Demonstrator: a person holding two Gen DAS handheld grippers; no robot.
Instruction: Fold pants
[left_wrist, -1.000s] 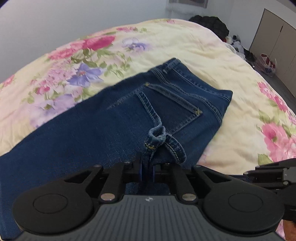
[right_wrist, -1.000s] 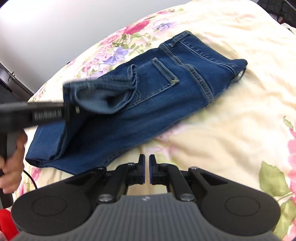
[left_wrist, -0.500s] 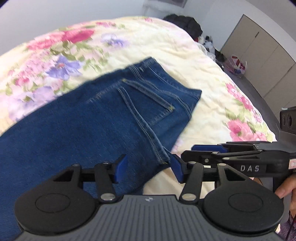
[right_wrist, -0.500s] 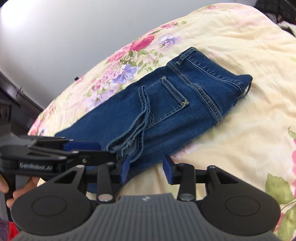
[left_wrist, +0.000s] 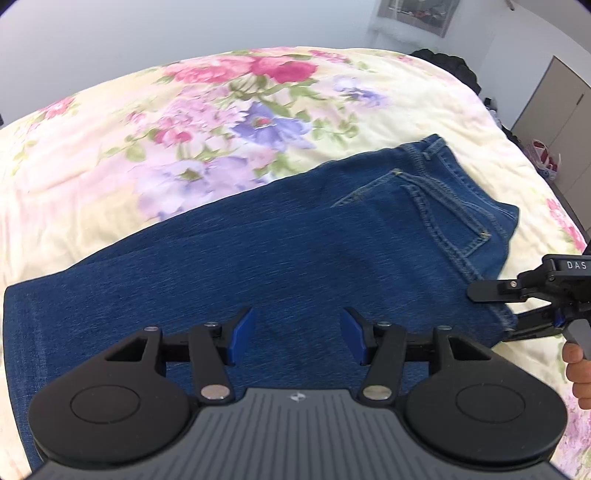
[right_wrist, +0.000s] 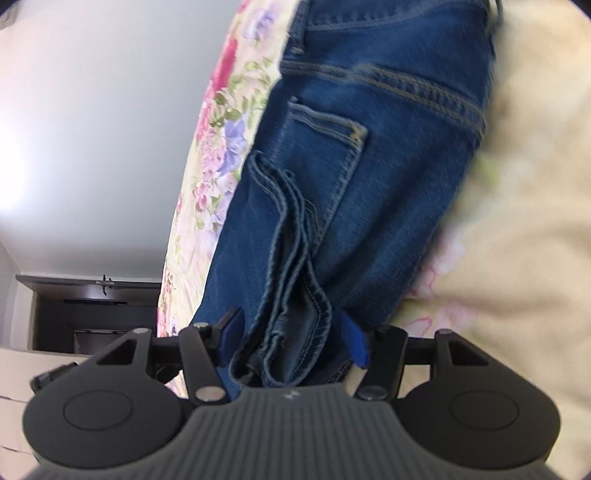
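I'm working in a home bedroom: a bed (left_wrist: 110, 184) under a floral quilt, wardrobe doors (left_wrist: 554, 110) along the wall.

left gripper (left_wrist: 297, 338): a second ago its blue pads were clamped on the leg hems; now the jaws stand apart over flat denim, nothing between them
right gripper (right_wrist: 291, 341): was shut and empty above the bedspread (left_wrist: 110, 155); now its jaws are opening with the bunched hem ends between the pads; its view has rolled, so the bed stands nearly on edge
pants (left_wrist: 280, 258): legs then lifted and dangling; now laid doubled over the seat, hems (right_wrist: 291, 280) resting beside the back pocket (right_wrist: 325, 147)
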